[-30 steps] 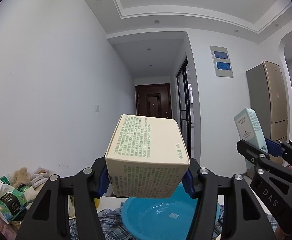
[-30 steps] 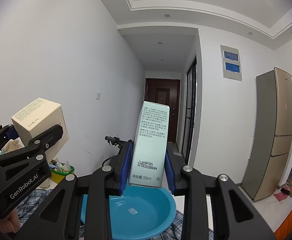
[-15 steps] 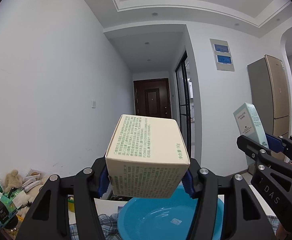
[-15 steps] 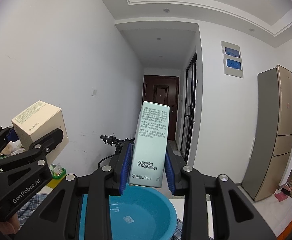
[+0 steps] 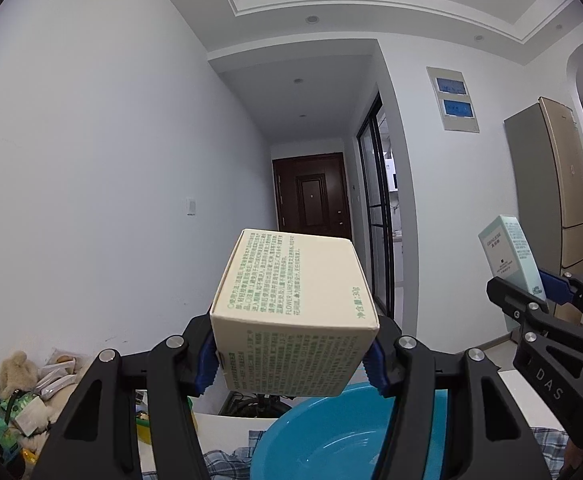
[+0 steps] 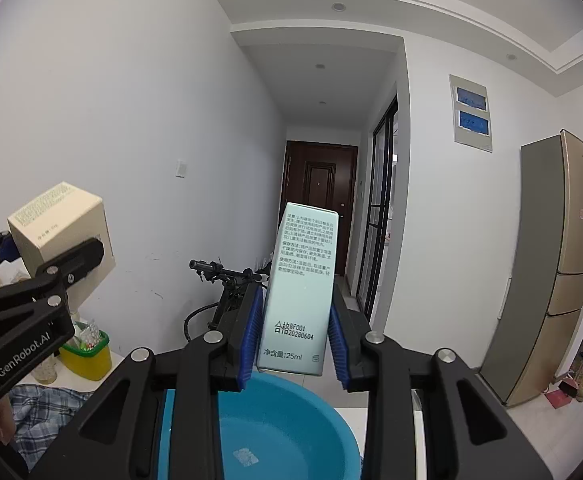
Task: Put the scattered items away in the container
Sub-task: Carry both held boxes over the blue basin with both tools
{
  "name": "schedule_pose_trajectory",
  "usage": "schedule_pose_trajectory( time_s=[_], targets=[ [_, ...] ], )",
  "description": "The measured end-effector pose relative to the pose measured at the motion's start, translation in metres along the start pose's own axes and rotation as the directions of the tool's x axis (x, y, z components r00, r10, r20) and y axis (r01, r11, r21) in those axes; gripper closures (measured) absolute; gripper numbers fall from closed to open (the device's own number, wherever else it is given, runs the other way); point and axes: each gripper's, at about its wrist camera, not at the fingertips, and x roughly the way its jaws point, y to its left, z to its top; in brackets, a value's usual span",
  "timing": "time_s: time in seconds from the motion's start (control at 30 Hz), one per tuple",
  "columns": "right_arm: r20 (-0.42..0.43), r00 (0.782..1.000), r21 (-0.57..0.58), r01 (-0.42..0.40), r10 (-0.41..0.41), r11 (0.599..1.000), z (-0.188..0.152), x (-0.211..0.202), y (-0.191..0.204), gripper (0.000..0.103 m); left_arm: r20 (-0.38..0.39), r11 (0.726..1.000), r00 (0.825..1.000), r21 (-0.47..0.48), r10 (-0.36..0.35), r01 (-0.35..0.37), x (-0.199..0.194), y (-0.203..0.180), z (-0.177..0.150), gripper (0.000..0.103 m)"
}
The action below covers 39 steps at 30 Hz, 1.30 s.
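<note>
We held a cream cardboard box with green print (image 5: 295, 320) clamped in our left gripper (image 5: 293, 356), above a round blue plastic basin (image 5: 331, 440). At three o'clock, our right gripper (image 5: 547, 300) gripped a slim pale-green carton (image 5: 511, 256).

Matt printed cardboard forms the cream box (image 5: 291, 320) and pale green carton (image 6: 301, 292); below the claws, the blue basin (image 6: 287, 432) looks glossy smooth plastic.
</note>
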Motion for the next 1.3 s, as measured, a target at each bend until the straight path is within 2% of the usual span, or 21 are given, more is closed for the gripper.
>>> schedule_pose_trajectory(
  time_s=[0.3, 0.57, 0.93, 1.3],
  targets=[
    [-0.004, 1.000, 0.013, -0.017, 0.017, 1.000, -0.012, 0.028, -0.002, 0.073, -0.028, 1.000, 0.999, -0.014, -0.023, 0.022, 0.037, -0.002, -0.019, 0.042],
    [-0.004, 1.000, 0.024, -0.022, 0.022, 0.999, -0.018, 0.041, -0.006, 0.073, -0.043, 0.998, 0.999, -0.054, -0.030, 0.027, 0.049, -0.003, -0.033, 0.042],
    [-0.009, 1.000, 0.057, -0.009, 0.009, 0.998, -0.019, 0.049, -0.017, 0.073, -0.087, 0.998, 0.995, -0.003, -0.057, 0.057, 0.065, -0.031, -0.046, 0.042],
    [-0.111, 0.993, 0.055, -0.036, 0.042, 0.998, -0.030, 0.078, -0.017, 0.073, -0.187, 0.997, 0.979, -0.017, -0.080, 0.078, 0.102, -0.041, -0.060, 0.042]
  ],
)
